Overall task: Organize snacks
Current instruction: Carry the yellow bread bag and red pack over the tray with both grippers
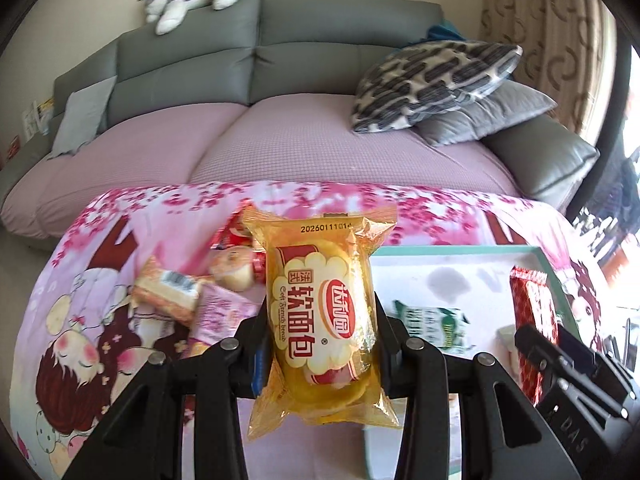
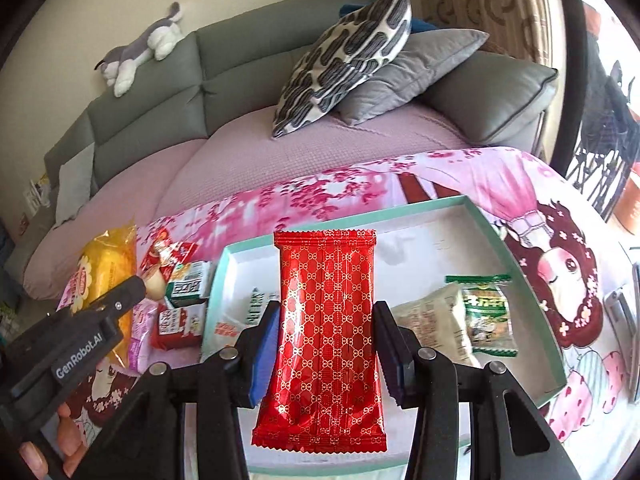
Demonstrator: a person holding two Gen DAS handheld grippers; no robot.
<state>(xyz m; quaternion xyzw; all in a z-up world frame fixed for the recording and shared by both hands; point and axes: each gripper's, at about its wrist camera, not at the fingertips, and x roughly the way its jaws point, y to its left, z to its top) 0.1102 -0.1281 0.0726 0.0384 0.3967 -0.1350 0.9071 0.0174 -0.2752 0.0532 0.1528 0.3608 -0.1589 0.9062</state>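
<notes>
My left gripper (image 1: 322,320) is shut on a yellow soft-bread packet (image 1: 324,320) and holds it above the table, just left of the mint-rimmed tray (image 1: 460,251). It also shows at the left of the right wrist view (image 2: 106,268). My right gripper (image 2: 326,332) is shut on a red patterned wrapper (image 2: 326,340) and holds it over the tray (image 2: 520,256). In the left wrist view the red wrapper (image 1: 534,312) and right gripper (image 1: 560,356) show at the right. Green packets (image 2: 486,312) and a beige packet (image 2: 436,320) lie in the tray.
Loose snacks (image 1: 172,292) lie on the pink cartoon tablecloth (image 1: 100,320) left of the tray; a red and a green packet (image 2: 184,308) are among them. A sofa (image 1: 260,128) with cushions (image 1: 432,84) stands behind the table.
</notes>
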